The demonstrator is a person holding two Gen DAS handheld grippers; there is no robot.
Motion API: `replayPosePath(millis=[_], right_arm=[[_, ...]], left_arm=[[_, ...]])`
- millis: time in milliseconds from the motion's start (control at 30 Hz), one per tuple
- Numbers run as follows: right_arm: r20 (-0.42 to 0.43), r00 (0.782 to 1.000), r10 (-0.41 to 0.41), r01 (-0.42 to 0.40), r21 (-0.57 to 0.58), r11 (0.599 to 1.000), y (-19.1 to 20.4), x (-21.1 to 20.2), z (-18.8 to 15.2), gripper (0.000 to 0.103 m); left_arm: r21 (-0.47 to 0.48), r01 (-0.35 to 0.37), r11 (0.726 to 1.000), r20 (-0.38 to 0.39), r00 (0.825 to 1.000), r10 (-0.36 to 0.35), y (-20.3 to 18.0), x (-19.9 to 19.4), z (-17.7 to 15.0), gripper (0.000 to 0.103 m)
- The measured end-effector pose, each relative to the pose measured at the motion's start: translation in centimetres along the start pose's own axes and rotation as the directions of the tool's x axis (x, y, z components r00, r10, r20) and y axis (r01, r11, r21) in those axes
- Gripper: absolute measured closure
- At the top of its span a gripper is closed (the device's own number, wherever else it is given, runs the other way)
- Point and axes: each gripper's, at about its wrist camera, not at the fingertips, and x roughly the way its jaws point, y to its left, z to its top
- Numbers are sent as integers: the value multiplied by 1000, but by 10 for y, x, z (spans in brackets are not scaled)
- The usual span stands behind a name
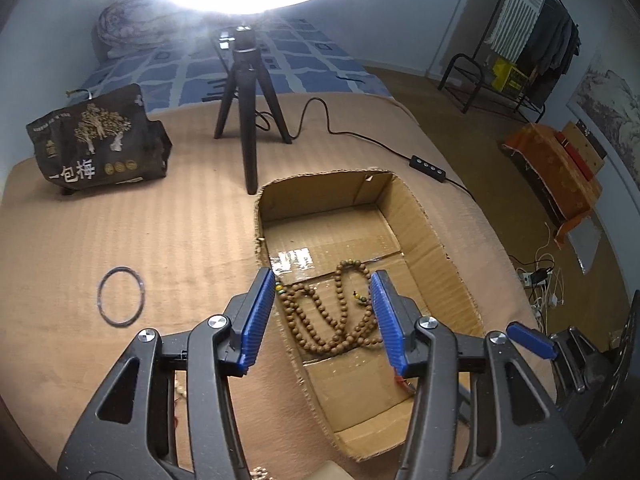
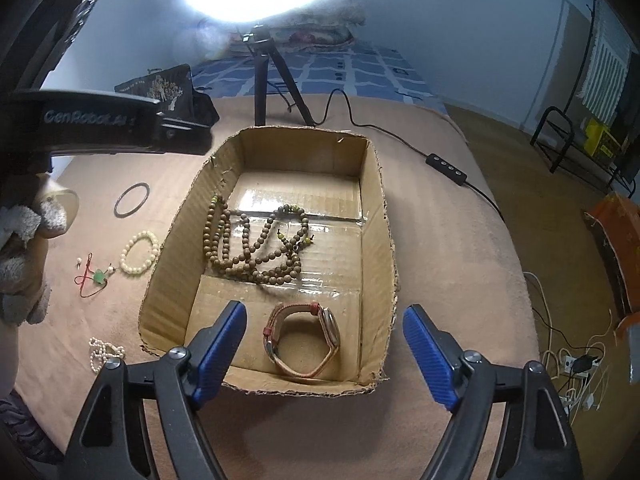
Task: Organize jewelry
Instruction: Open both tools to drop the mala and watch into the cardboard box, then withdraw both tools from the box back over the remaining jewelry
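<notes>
An open cardboard box (image 2: 376,208) sits on the tan blanket. Inside it lie a long brown bead necklace (image 2: 256,252) and a watch (image 2: 330,328) with a woven strap. My right gripper (image 2: 324,308) is open above the watch, touching nothing. My left gripper (image 1: 324,316) is open over the bead necklace (image 1: 320,344), which rests on the floor of the box (image 1: 440,248), pads clear of it. Left of the box lie a dark bangle (image 2: 131,199), a cream bead bracelet (image 2: 140,258), a green pendant on red cord (image 2: 98,278) and a pearl bracelet (image 2: 104,354).
A black tripod (image 1: 250,120) with a glaring ring light stands behind the box. A black snack bag (image 1: 96,144) sits at the far left. A cable with an inline controller (image 1: 428,168) runs along the right. A gloved hand (image 2: 24,264) holds the left gripper.
</notes>
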Motion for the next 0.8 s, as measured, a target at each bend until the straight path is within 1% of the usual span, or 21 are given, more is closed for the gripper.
replayPosePath(millis=[200, 433, 567, 800], right_arm=[[22, 1000, 0, 0, 7, 1000, 3, -12, -1, 20], [58, 998, 11, -10, -2, 1000, 15, -32, -2, 19], [76, 997, 25, -24, -13, 1000, 25, -43, -3, 18], [97, 993, 71, -68, -34, 997, 48, -58, -7, 18]], left_arm=[[-23, -20, 1000, 26, 999, 21, 21, -20, -3, 53], [-11, -80, 997, 68, 994, 81, 51, -53, -13, 52], [4, -110, 994, 78, 991, 110, 69, -68, -23, 52], [-36, -130, 991, 71, 989, 132, 112, -88, -44, 52]])
